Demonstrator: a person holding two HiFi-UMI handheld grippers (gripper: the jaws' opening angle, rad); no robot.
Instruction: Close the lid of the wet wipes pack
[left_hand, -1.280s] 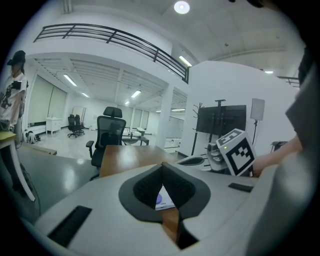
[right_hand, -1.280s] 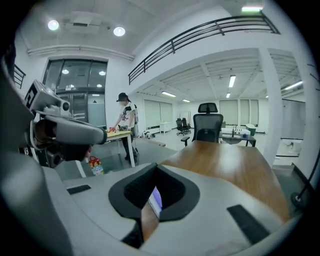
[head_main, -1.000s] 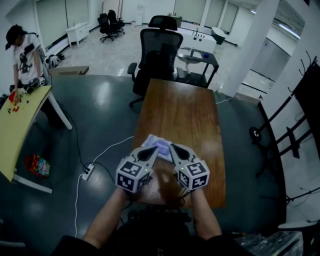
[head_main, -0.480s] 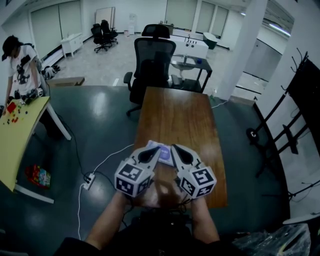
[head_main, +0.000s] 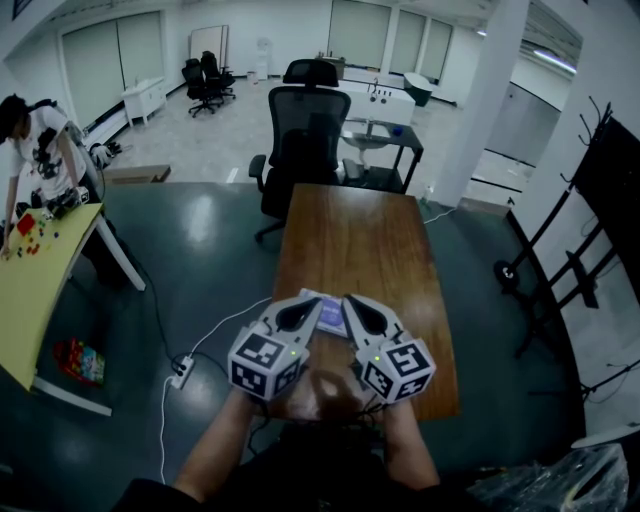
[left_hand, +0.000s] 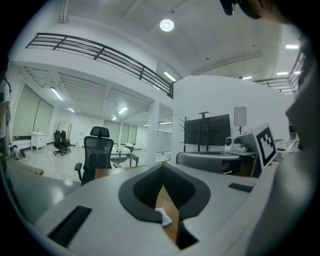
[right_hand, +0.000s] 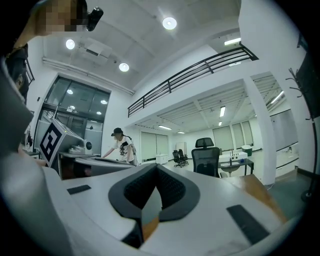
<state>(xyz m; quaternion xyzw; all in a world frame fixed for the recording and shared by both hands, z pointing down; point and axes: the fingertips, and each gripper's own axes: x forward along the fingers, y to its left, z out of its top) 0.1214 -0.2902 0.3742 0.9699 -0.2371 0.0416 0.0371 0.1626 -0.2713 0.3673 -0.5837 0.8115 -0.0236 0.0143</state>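
Note:
The wet wipes pack (head_main: 331, 312), pale blue and white, lies flat on the near part of the brown wooden table (head_main: 360, 240). Whether its lid is up or down cannot be made out. My left gripper (head_main: 309, 309) hovers at the pack's left edge and my right gripper (head_main: 352, 308) at its right edge, both pointing away from me, jaws closed together with nothing held. In the left gripper view, a white corner of the pack (left_hand: 163, 216) shows through the slit under the shut left gripper (left_hand: 161, 166). The right gripper (right_hand: 156, 168) shows only a sliver of table (right_hand: 149, 223).
A black office chair (head_main: 309, 130) stands at the table's far end. A yellow table (head_main: 30, 270) with small toys is at the left, with a person (head_main: 40, 150) bent over it. A power strip and cable (head_main: 182, 368) lie on the floor to the left. A black stand (head_main: 560, 280) is at the right.
Both grippers hold nearly the same place beside the pack, drifting slightly toward me. The head view has tilted a little, and the person at the yellow table has shifted left.

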